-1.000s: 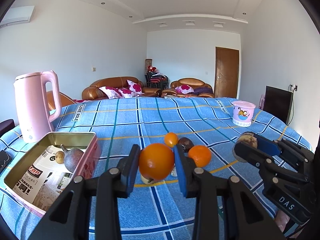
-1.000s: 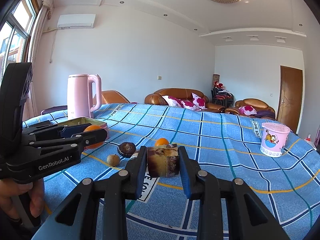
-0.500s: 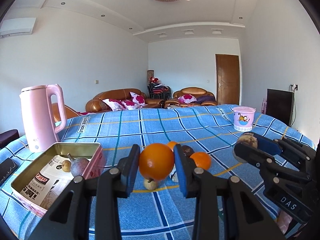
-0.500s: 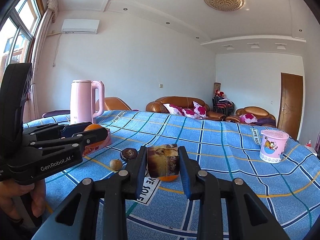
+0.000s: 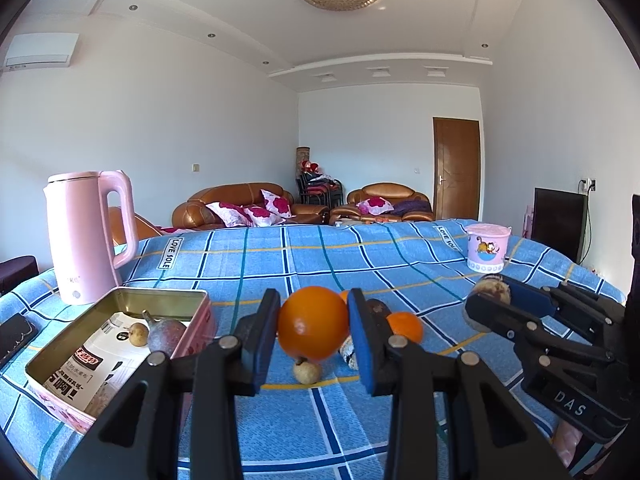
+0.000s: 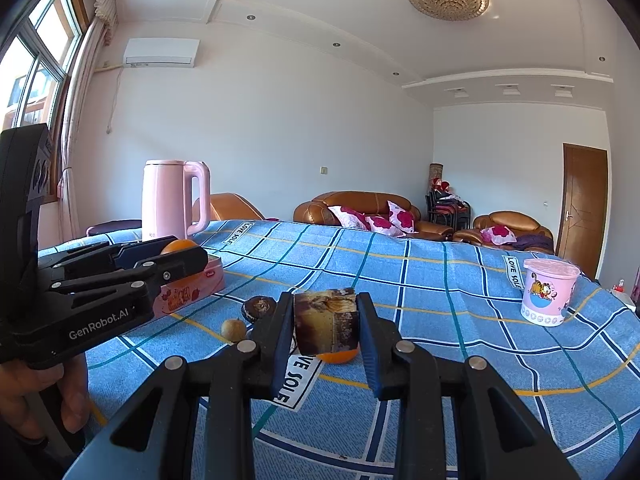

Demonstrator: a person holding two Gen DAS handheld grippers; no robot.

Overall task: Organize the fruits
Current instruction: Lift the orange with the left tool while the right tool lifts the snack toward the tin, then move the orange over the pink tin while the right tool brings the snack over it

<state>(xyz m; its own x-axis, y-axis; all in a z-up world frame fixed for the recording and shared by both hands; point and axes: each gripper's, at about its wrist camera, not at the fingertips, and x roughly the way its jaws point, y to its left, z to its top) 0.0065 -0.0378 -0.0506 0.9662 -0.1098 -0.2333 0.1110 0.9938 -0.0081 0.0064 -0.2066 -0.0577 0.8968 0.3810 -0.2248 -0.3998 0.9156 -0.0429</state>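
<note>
My left gripper [image 5: 313,320] is shut on a large orange [image 5: 308,326], held above the blue checked tablecloth [image 5: 280,264]. To its left lies an open pink tin [image 5: 120,294] with a passion fruit [image 5: 166,336] and a small brown fruit [image 5: 138,334] inside. My right gripper [image 6: 325,320] is shut on a brown and yellow fruit chunk [image 6: 326,322]. Loose on the cloth are a tangerine [image 5: 405,326], a dark round fruit [image 6: 258,308] and a small brown fruit [image 6: 234,329]. The right gripper [image 5: 486,300] shows at the right of the left wrist view.
A pink kettle [image 5: 86,240] stands behind the tin at the left. A pink cartoon cup [image 5: 486,248] sits far right on the cloth. A dark flat object [image 5: 14,336] lies at the left edge. A hand [image 6: 36,396] holds the left gripper's handle. Sofas stand beyond the table.
The left wrist view has tipped upward a little, so the table sits lower in it. Both grippers keep their hold. The right gripper has hardly moved.
</note>
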